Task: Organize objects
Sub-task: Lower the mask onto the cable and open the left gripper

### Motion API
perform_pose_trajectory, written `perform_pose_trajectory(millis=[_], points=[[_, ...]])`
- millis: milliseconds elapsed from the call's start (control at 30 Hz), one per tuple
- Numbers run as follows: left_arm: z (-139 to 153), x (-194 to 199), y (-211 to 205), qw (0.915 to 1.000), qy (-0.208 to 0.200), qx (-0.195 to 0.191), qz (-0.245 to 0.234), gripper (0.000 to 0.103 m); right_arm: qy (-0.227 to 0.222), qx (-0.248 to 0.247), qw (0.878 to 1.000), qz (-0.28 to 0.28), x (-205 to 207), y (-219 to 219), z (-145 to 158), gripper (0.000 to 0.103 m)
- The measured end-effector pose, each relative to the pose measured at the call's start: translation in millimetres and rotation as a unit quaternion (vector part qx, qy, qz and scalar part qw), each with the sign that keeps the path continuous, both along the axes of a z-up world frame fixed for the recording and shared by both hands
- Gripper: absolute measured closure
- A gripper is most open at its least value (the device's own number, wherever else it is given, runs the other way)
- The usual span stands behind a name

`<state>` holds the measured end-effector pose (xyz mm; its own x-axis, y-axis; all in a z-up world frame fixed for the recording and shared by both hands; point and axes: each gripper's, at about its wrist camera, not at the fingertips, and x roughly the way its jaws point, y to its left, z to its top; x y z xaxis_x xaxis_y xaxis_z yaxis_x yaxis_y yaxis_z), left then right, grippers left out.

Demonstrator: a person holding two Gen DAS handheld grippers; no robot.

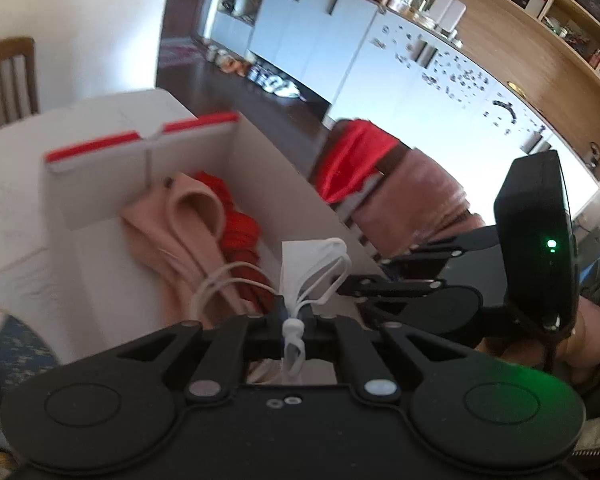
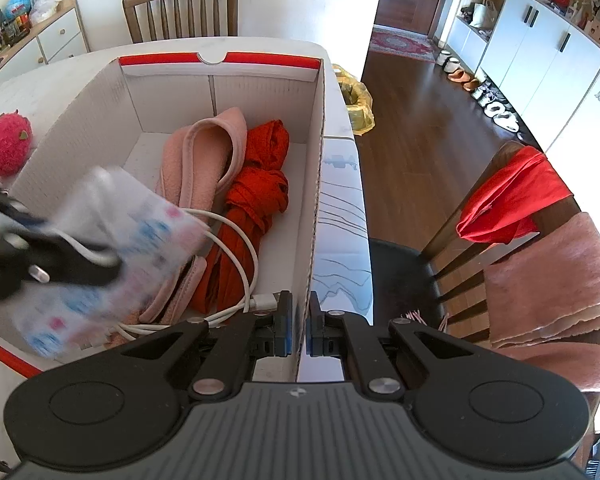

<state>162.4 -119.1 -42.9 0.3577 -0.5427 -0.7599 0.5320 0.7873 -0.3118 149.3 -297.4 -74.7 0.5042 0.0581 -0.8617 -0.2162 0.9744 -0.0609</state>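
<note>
Kitchen-dining room w/ dark wood floor, white cabinets along the far wall, wooden slat-back chairs round a white marble-look table.

On the table sits the big white cardboard box with a red top edge, open. Right gripper has its jaws clamped on the box's right side wall near the front corner, one pad inside, one outside: prob. steadying it.

Inside the box, big to small: a folded pink fleece garment at centre, a knotted orange-red cloth just to its right and touching it, a white charging cable looped over both near the front.

Left gripper hangs over the box's front left part, jaws shut on the white elastic ear loops of a white face mask printed w/ small blue and pink marks. The mask body dangles blurred in the right view, above the box, not yet down in it.

Handling, as a guess: the mask is v. light, floppy, not fragile; the loops are thin and stretchy, so they could slip or snag on the pads at release. Gripping the bunched loops works for a drop. The box is light, its wall stiff enough to pinch.

A fuzzy pink plush toy lies on the table left of the box.
</note>
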Motion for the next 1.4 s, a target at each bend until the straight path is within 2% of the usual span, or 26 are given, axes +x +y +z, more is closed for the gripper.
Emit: perform_pose_trajectory(millis=[267,500,700,867,933,1067,1167,1400], points=[[-38.2,16.7,-15.8,0.9977,0.062,0.012,-0.023,0.099,0.002,0.002,1.0,0.004,1.2,-1.1,0.0,0.097],[-53.5,26.3,-25.8,0.9959,0.054,0.063,-0.037,0.091,0.003,0.005,1.0,0.005,1.9,-2.3,-0.2,0.097],[-55.2,23.5,-28.4,0.9946,0.043,0.077,-0.055,0.084,0.003,0.005,1.0,0.005,1.9,-2.4,-0.4,0.097],[-53.0,18.4,-27.0,0.9938,0.036,0.079,-0.069,0.068,0.003,0.005,1.0,0.005,1.8,-2.5,-0.4,0.097],[-51.6,16.4,-26.3,0.9939,0.033,0.08,-0.067,0.057,0.003,0.005,1.0,0.005,1.7,-2.6,-0.7,0.097],[-46.0,11.8,-23.7,0.9946,0.023,0.077,-0.066,0.049,0.003,0.005,1.0,0.005,1.8,-2.6,-0.7,0.097],[-40.2,7.0,-22.3,0.9951,0.012,0.077,-0.061,0.038,0.003,0.005,1.0,0.004,1.8,-2.8,-0.6,0.098],[-23.1,-4.8,-20.6,0.9953,-0.018,0.078,-0.054,0.03,0.003,0.002,1.0,0.005,1.7,-2.8,-1.3,0.098]])
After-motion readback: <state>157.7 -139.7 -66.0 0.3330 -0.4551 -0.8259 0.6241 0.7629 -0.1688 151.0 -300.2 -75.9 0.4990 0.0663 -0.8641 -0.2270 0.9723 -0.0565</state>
